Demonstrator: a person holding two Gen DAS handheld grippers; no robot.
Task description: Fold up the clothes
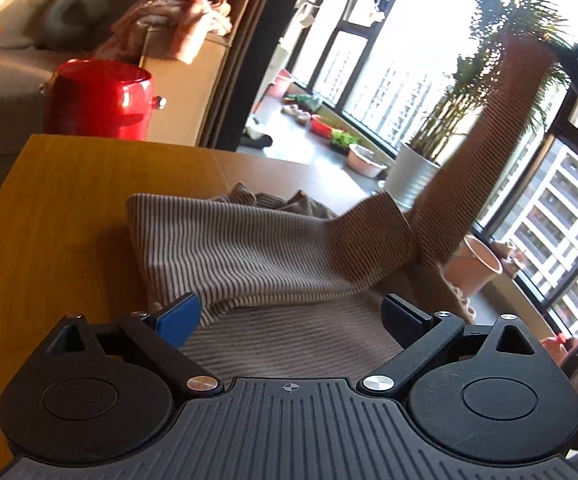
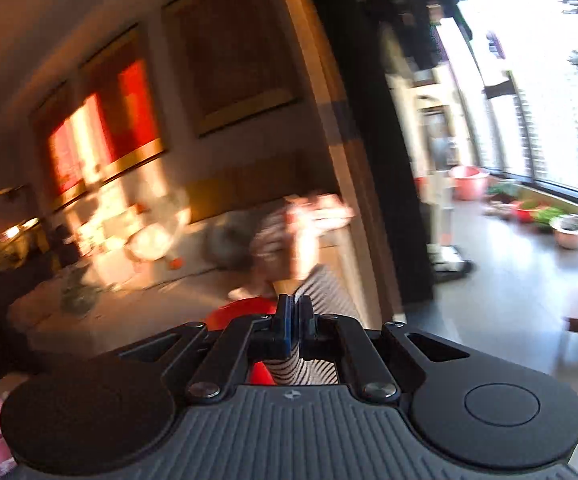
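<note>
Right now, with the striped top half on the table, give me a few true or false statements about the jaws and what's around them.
1. The left gripper has its jaws open over the striped top. True.
2. The right gripper is open and empty. False: its jaws are shut on striped fabric.
3. A red bucket stands beyond the table. True.
4. The whole top lies flat. False: one part rises off the table to the right.
5. The bucket sits on the top. False: it stands apart, behind the table.
</note>
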